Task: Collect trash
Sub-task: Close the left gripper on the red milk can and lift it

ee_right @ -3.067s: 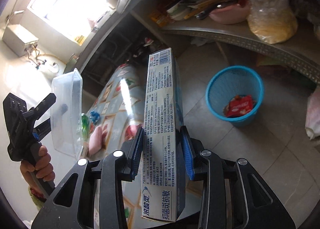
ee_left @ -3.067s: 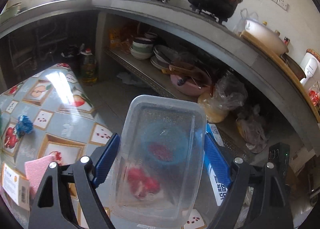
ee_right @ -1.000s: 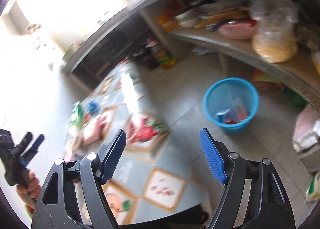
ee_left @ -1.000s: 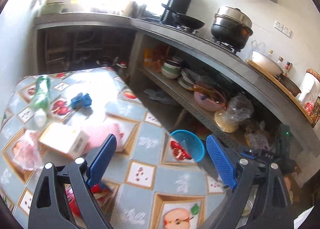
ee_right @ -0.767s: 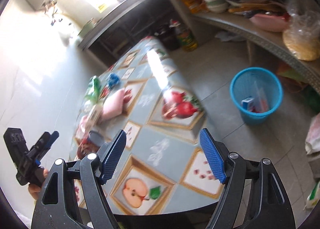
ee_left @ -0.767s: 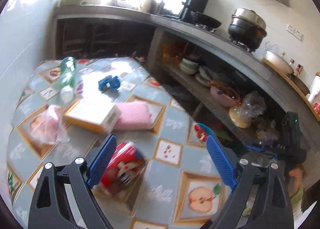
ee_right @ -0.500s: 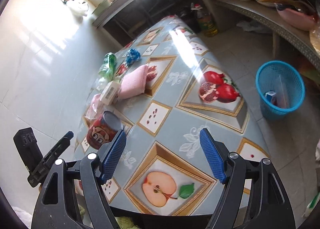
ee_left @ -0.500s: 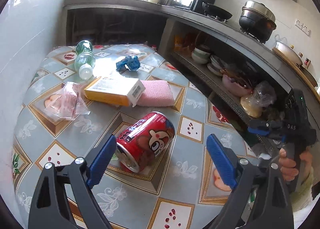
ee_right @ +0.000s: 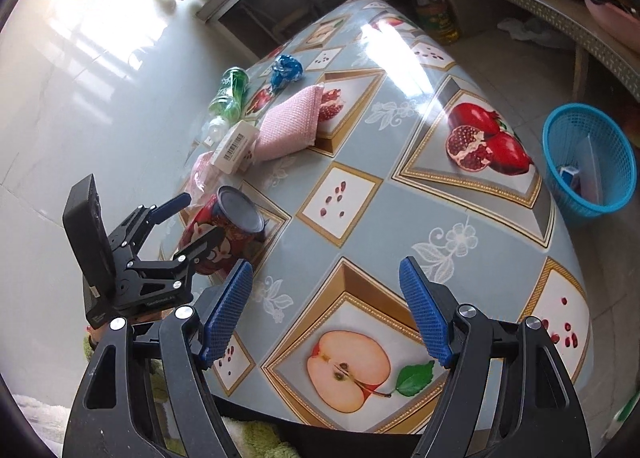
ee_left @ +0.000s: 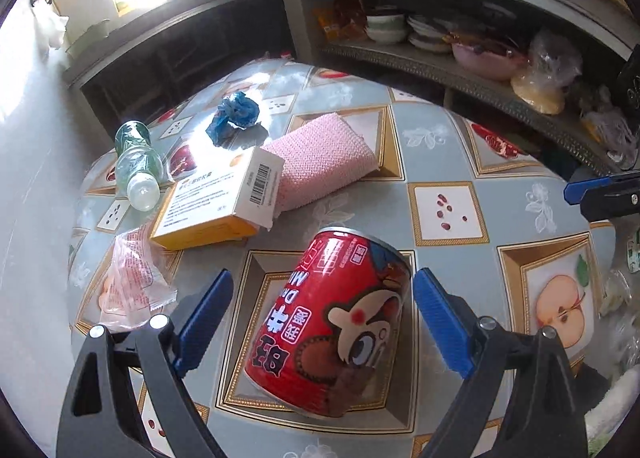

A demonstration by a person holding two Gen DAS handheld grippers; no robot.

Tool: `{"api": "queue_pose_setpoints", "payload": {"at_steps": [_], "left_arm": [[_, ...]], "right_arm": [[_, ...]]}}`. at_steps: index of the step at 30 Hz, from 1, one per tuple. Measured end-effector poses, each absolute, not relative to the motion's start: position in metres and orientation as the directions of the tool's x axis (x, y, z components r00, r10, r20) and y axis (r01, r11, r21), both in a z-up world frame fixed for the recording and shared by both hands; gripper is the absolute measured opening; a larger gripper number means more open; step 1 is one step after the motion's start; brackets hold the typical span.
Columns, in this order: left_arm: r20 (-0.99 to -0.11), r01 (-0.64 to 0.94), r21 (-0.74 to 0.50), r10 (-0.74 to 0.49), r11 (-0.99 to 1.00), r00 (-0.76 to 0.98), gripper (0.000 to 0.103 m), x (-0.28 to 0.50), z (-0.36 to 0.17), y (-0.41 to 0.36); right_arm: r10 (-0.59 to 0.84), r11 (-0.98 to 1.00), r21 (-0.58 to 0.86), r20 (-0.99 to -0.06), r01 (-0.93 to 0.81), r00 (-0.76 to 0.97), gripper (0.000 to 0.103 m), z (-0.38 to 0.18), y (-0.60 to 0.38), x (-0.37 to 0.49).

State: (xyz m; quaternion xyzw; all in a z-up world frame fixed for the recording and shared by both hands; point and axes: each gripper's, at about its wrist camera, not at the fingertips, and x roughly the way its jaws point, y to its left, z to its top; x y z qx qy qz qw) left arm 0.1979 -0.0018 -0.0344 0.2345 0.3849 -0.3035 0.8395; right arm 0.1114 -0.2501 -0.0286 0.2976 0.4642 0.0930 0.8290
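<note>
The left gripper (ee_left: pixel 320 318) is wide open around a shiny red can (ee_left: pixel 332 322) with a cartoon face, lying on the table (ee_left: pixel 440 149). The right gripper (ee_right: pixel 326 314) is open and empty.

Fruit-print table (ee_left: pixel 444 161) carries a red can (ee_left: pixel 332 322) on its side, a clear wrapper (ee_left: pixel 132 278), a white-and-yellow box (ee_left: pixel 216 201) touching a pink cloth (ee_left: pixel 320 157), a green bottle (ee_left: pixel 136 161), a blue wad (ee_left: pixel 236 115); on the floor (ee_right: pixel 596 254), a blue basket (ee_right: pixel 590 161)
</note>
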Motion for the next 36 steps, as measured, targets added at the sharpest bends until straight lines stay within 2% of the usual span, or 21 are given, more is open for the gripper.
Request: {"api": "queue_pose_setpoints", "payload": {"at_steps": [3, 6, 9, 12, 27, 28, 30, 36], "left_arm": [[-0.809, 0.687, 0.148, -0.313, 0.711, 0.498, 0.086, 0.202, -0.037, -0.002], [-0.835, 0.681, 0.041, -0.349, 0.731, 0.426, 0.079, 0.203, -0.036, 0.003], [-0.850, 0.662, -0.058, -0.384, 0.748, 0.360, 0.078, 0.203, -0.034, 0.012], [-0.870, 0.655, -0.100, -0.386, 0.749, 0.308, 0.078, 0.207, -0.035, 0.011], [-0.936, 0.710, -0.037, -0.274, 0.703, 0.222, 0.078, 0.233, -0.044, -0.025], [-0.938, 0.709, -0.032, -0.267, 0.705, 0.223, 0.077, 0.234, -0.045, -0.026], [-0.938, 0.709, -0.029, -0.264, 0.704, 0.223, 0.068, 0.233, -0.045, -0.026], [-0.899, 0.692, -0.019, -0.315, 0.722, 0.303, 0.066, 0.222, -0.031, -0.020]], "right_arm": [[0.438, 0.797, 0.590, -0.713, 0.132, 0.547, 0.072, -0.032, -0.254, 0.112], [0.446, 0.790, 0.599, -0.710, 0.133, 0.545, 0.072, -0.034, -0.255, 0.114], [0.454, 0.787, 0.603, -0.707, 0.127, 0.543, 0.072, -0.036, -0.255, 0.116], [0.463, 0.783, 0.610, -0.704, 0.124, 0.539, 0.072, -0.038, -0.256, 0.118], [0.484, 0.757, 0.640, -0.683, 0.130, 0.548, 0.072, -0.047, -0.265, 0.111], [0.485, 0.757, 0.641, -0.681, 0.127, 0.548, 0.072, -0.047, -0.265, 0.111], [0.488, 0.755, 0.644, -0.677, 0.123, 0.552, 0.072, -0.046, -0.265, 0.110], [0.481, 0.753, 0.646, -0.673, 0.128, 0.562, 0.072, -0.044, -0.271, 0.106]]}}
